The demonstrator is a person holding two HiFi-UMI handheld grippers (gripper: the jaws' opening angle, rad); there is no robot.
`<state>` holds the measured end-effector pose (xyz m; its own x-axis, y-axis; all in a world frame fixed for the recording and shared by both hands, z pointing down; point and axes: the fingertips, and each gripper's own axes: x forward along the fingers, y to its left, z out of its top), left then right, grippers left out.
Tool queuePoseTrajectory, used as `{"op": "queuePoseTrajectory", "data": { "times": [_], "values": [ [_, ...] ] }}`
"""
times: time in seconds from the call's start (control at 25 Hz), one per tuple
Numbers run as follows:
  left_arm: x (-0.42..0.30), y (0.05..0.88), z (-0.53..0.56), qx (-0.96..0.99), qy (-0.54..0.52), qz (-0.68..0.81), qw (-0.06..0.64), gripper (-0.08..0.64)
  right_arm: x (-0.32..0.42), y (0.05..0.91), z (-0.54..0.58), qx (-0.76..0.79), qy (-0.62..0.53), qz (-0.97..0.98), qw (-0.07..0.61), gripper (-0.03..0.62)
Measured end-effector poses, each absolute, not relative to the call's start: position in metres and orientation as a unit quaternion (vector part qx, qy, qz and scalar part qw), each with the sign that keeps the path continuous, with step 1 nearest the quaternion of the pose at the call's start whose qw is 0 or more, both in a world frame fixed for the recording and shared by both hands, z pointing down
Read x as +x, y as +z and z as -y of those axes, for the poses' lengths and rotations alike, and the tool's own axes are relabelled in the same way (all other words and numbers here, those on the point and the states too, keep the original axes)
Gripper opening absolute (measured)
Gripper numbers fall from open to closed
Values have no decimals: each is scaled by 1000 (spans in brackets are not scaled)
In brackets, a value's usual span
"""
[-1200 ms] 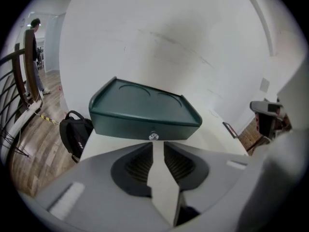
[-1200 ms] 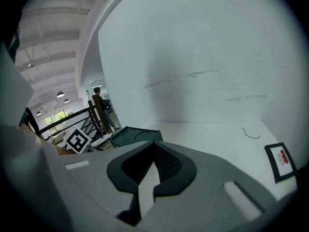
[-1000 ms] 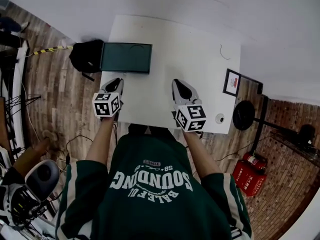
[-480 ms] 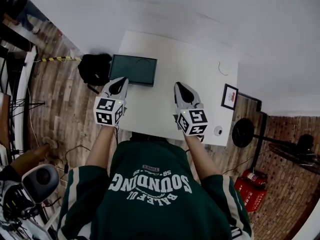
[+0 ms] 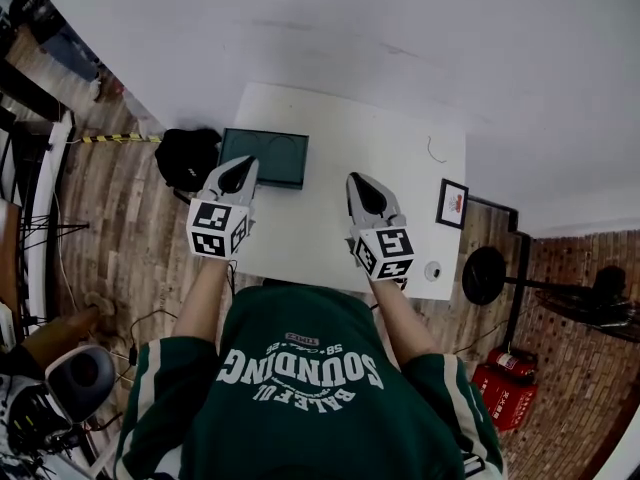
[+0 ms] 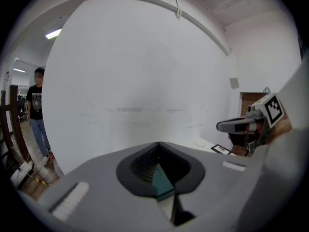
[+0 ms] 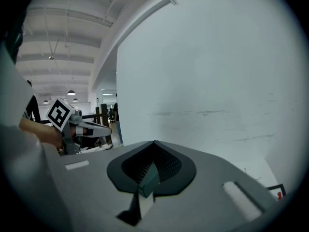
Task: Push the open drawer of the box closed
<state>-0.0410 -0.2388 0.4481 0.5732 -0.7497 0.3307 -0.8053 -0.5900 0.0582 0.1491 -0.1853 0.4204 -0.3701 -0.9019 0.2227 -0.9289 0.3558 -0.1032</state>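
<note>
Left claw point(image 5: 240, 168) and right claw point(image 5: 358, 184) both clenched, empty, mid-frame above white worktop point(image 5: 370, 148); dark green box point(image 5: 264, 157) at worktop's upper left.

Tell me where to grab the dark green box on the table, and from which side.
The dark green box lies flat on the table, long side toward the person, with a black bag crowding its left end. So probably grip its near long edge, coming from the person's side with the left gripper, which hovers nearest. That gripper's jaws are shut; open them first.
</note>
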Motion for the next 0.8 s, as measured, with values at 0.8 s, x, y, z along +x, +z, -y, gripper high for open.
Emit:
{"op": "queuePoseTrajectory", "data": {
  "times": [0.8],
  "values": [
    [-39,441,243,885,121,439,101,52,140,423,190,554,107,823,63,3]
  ]
}}
